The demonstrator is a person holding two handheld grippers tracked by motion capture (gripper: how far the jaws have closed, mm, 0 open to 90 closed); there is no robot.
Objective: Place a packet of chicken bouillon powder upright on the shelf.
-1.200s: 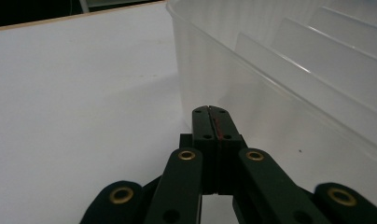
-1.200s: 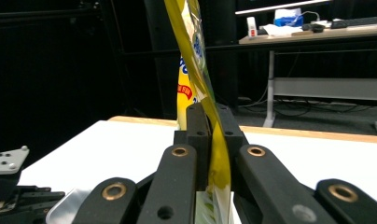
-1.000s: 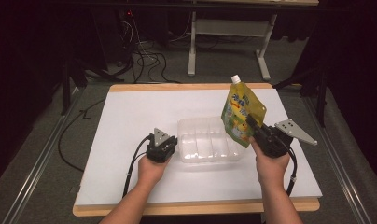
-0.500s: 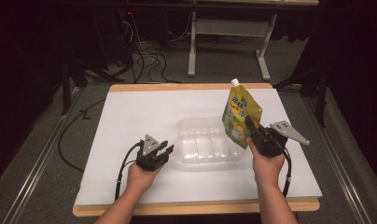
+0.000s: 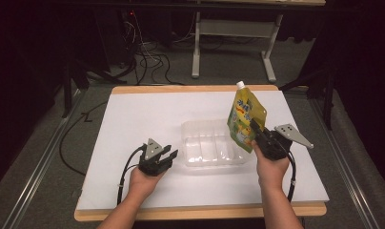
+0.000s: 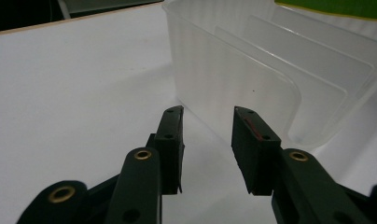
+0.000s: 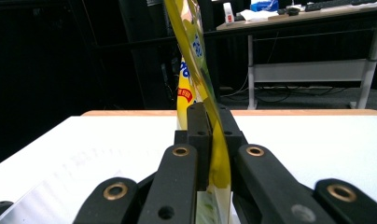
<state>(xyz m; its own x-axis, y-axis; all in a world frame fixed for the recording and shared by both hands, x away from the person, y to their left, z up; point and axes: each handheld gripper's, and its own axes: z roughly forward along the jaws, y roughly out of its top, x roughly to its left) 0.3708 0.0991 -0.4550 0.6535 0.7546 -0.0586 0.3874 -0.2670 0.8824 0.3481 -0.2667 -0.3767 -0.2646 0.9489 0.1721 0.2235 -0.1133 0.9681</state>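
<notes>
The high camera sits above my side of the counter (image 5: 133,124) and looks forward and down on all of it. The camera on my left claw (image 6: 207,140) rides low, close to the clear tray (image 6: 252,79). The one on my right claw (image 7: 210,135) faces level across the counter toward the far desks, tight on the yellow pouch (image 7: 196,70). The high view shares tray (image 5: 209,148) and pouch (image 5: 243,119) with them.

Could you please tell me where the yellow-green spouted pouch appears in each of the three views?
High view: the pouch stands upright right of centre, pinched by the right gripper at the clear tray's right end.
Left gripper view: a green strip at the top right edge, beyond the tray.
Right gripper view: edge-on at centre, clamped.
Shared landmark: the white table sheet.
</notes>
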